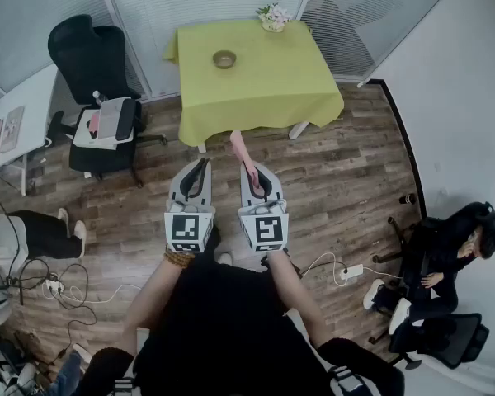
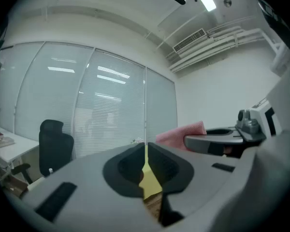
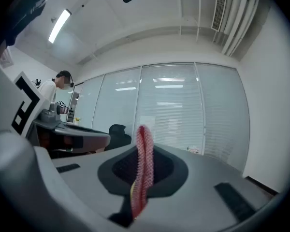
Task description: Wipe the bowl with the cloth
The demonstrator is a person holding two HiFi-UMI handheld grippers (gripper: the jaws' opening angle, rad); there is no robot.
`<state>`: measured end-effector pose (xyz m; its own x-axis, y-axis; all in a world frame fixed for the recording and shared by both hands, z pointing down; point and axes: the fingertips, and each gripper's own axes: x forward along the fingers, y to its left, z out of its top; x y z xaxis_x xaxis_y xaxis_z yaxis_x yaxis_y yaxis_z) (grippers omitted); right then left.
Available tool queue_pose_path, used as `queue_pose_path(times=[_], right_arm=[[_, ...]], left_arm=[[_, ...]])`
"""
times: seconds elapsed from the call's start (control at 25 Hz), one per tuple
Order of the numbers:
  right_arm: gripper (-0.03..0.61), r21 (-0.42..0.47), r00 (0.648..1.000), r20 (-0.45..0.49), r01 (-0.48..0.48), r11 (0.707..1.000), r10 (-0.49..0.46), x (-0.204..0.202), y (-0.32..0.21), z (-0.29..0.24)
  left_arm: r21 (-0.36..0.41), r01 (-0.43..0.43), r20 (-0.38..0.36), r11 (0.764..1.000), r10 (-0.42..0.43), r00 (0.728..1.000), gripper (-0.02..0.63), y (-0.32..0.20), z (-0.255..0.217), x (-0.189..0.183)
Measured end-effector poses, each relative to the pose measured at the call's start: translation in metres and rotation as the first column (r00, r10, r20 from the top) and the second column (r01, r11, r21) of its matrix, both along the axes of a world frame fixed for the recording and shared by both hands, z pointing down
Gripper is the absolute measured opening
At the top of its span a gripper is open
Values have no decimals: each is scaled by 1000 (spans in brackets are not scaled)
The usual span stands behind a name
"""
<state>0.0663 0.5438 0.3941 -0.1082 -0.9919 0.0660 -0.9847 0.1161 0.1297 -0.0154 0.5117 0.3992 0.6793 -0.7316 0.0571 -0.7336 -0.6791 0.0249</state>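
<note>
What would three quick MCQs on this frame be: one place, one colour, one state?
1. Where is the bowl?
A. in a sink
B. on the table
C. on a shelf

2. What colour is the cloth?
A. pink
B. blue
C. black

3. What state is the right tool in?
A. open, empty
B. shut, empty
C. shut on the cloth

Answers:
1. B: the head view shows the bowl on the yellow table top, far ahead of the tool.
2. A: the cloth shows pink in the head view and the right gripper view.
3. C: the right gripper view shows the jaws closed with the cloth pinched between them and sticking out past the tips.
</note>
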Motion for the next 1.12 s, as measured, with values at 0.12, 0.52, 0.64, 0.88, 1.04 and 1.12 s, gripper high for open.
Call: queue_pose_path(times=[0.12,0.52,0.64,0.88,1.04,1.12], right_arm=[[9,-19,1000,-10,11,1000,-11,1,-40,4],[11,-59,1000,18,17,998,-16,20,-178,7],[11,-81,1000,8,-11,997,12,33,-212,13],[11,-130,991,130,-24,991,41,65,-271,28],[11,-142,987,157,-11,990,33,99,-324,39],[11,-152,982,187,1,988,28,118,-350,50]], left_arm=[[-1,7,-3,1000,-7,1000,26,-45,3,2],[-43,-28,-14,999,28,1000,26,-191,8,11],[-52,-55,-7,997,54,998,26,-223,11,14],[-89,-76,9,993,77,997,26,-277,27,23],[-121,-47,34,992,51,998,26,-327,47,36],[-140,-30,56,990,38,998,26,-351,61,43]])
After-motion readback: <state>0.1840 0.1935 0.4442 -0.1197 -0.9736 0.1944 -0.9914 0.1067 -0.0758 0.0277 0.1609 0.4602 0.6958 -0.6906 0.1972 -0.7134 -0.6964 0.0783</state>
